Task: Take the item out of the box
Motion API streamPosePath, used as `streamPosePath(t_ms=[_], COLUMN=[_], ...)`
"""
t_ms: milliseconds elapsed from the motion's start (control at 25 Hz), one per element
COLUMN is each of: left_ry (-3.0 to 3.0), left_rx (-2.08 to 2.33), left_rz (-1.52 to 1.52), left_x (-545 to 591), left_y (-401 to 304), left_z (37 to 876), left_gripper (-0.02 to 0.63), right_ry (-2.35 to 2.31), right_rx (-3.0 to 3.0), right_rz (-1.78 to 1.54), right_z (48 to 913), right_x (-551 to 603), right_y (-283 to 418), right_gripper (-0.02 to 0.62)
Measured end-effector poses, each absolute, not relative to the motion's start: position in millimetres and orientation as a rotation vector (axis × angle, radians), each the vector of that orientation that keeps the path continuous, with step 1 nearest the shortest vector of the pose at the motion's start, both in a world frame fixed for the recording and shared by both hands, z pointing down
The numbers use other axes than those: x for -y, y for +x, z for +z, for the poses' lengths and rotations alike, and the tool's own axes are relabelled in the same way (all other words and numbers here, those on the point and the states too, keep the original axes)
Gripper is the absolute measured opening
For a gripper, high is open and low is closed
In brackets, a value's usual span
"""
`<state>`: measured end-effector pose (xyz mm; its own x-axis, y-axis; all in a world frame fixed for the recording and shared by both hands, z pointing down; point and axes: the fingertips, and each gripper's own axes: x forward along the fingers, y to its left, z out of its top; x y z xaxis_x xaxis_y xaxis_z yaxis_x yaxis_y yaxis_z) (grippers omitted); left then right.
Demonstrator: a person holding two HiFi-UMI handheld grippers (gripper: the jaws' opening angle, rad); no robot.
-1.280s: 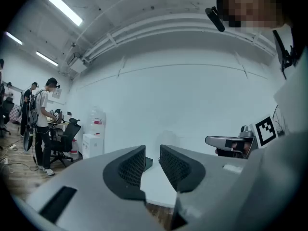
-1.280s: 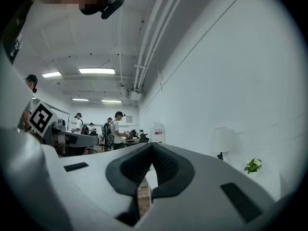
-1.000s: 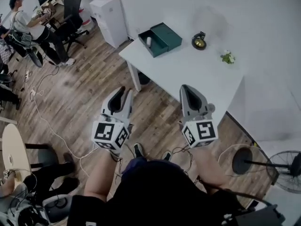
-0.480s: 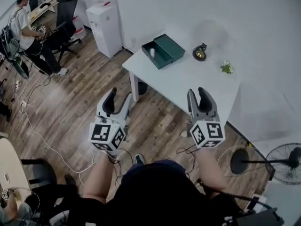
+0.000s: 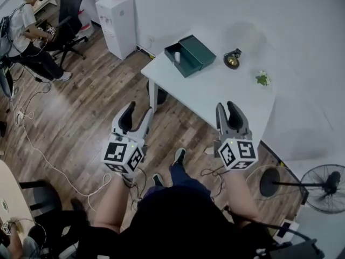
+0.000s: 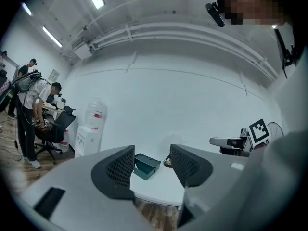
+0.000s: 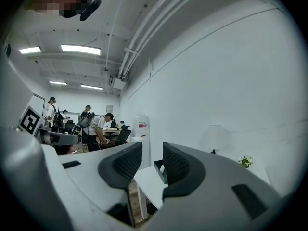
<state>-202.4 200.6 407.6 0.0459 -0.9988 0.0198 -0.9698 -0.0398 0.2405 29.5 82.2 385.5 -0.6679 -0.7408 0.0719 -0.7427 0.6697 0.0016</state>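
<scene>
Two empty grippers, both well short of the box

My left gripper (image 5: 135,112) is spreading and my right gripper (image 5: 229,108) is narrowing, with nothing between either pair of jaws. The green box (image 5: 190,55) lies open at the worktop's (image 5: 215,93) far corner, upper middle of the head view, with a small white item (image 5: 177,56) in its tray. I judge a clumsy reach could shove the box off that edge, or knock the item over.
</scene>
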Motion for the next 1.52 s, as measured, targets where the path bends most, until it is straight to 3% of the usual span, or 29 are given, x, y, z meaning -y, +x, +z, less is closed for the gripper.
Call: streamPosePath(t_ms=[440,960,1520], left_ry=[2.046,2.026,2.054], left_rx=[2.086,1.996,1.603], left_rz=[-0.087,0.045,0.290], left_x=[-122.3,53.0,236.2], left_y=[-229.8,-207.6,-226.3], left_z=[425.1,446.5,577.9], left_gripper=[0.227,0.227,0.224], right_ry=[1.136,1.097,1.491], right_rx=[2.905,2.893,2.646], right_rz=[0.221,0.362,0.465], right_z=[417.8,435.1,467.0], right_x=[8.9,150.1,224.3], right_y=[-17.6,3.0,45.9], right_gripper=[0.121,0.109,0.075])
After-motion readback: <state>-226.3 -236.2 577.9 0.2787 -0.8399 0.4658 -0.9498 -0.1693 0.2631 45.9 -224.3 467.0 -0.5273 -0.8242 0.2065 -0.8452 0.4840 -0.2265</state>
